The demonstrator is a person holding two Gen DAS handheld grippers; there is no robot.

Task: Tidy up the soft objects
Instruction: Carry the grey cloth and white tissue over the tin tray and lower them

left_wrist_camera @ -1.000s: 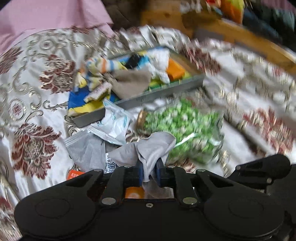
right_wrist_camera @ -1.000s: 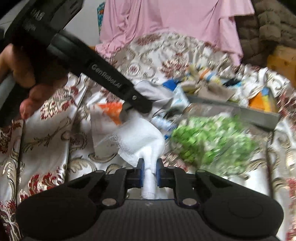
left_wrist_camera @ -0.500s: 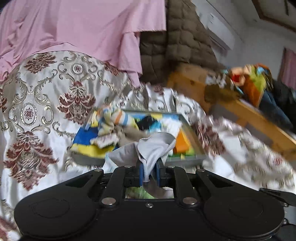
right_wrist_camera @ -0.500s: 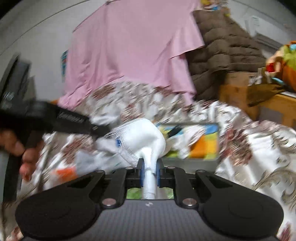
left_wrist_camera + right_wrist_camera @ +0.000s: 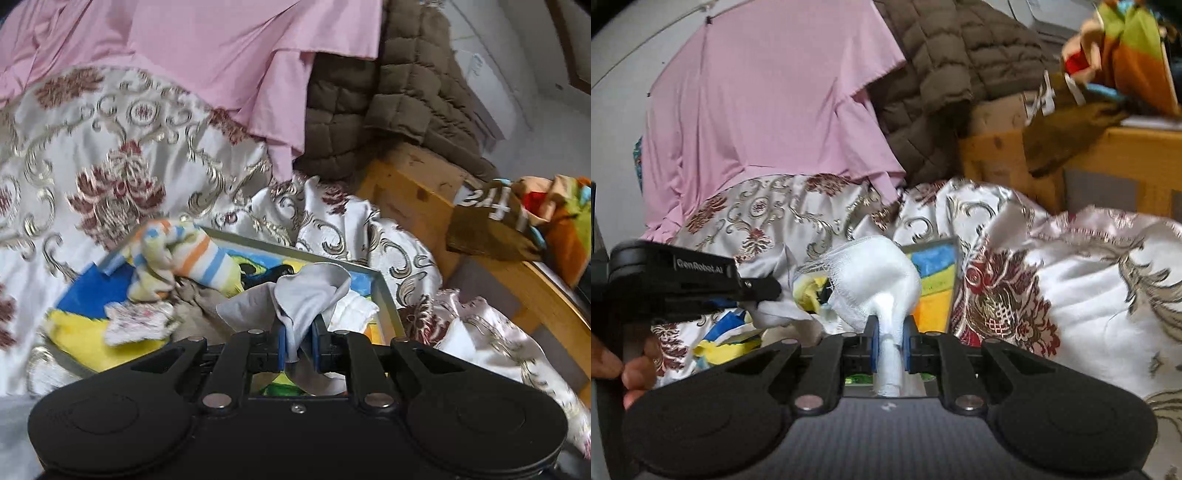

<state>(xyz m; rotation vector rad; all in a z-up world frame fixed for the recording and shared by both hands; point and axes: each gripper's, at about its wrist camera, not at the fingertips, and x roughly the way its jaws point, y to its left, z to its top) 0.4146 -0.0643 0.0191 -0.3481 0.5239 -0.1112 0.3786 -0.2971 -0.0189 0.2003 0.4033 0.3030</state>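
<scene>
left tongs [image 5: 298,341] clamped nearly closed on a grey cloth [image 5: 310,291], held over the metal-rimmed tray [image 5: 388,299] on the floral bedspread [image 5: 110,155]. right tongs [image 5: 889,345] pinched nearly closed on a white gauze cloth [image 5: 875,277], just short of the same tray. striped sock [image 5: 184,254] lying in the tray.

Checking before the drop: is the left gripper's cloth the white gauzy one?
No, the left gripper pinches a smooth grey cloth; the frayed white gauze is in the right gripper.
</scene>
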